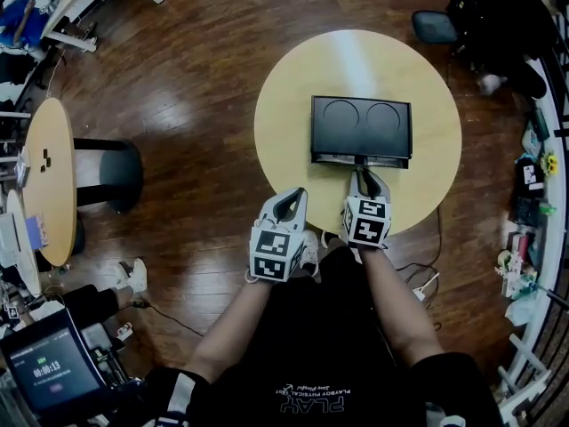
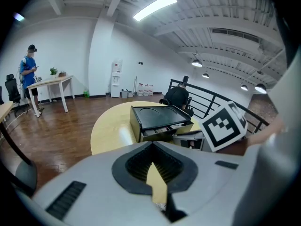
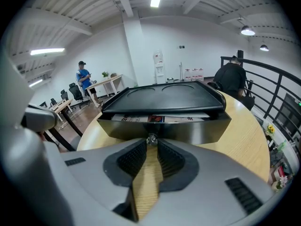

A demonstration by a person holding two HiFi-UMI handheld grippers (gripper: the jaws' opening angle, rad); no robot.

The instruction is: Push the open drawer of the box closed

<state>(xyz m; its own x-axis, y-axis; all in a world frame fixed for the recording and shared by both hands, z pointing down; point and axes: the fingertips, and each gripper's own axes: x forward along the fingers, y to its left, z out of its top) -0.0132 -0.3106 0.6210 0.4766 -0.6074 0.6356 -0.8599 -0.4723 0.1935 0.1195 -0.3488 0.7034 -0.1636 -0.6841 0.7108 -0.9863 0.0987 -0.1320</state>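
A black box [image 1: 361,124] with two round recesses in its lid stands on a round yellow table [image 1: 284,123]. Its drawer [image 1: 360,159] juts out a little at the near side, and printed papers show in the slot [image 3: 155,118]. My right gripper [image 1: 359,169] is shut, its tips [image 3: 151,144] up against the small metal knob [image 3: 151,139] in the middle of the drawer front [image 3: 188,128]. My left gripper [image 1: 291,196] is shut and holds nothing. It hovers at the table's near edge, left of the box [image 2: 157,117] and apart from it.
A second round table [image 1: 49,176] and a dark stool [image 1: 111,172] stand at the left. A chair [image 1: 436,27] is beyond the table, and a railing [image 3: 277,102] with clutter runs along the right. A person in blue [image 2: 29,74] stands far off. A tablet [image 1: 49,367] sits near left.
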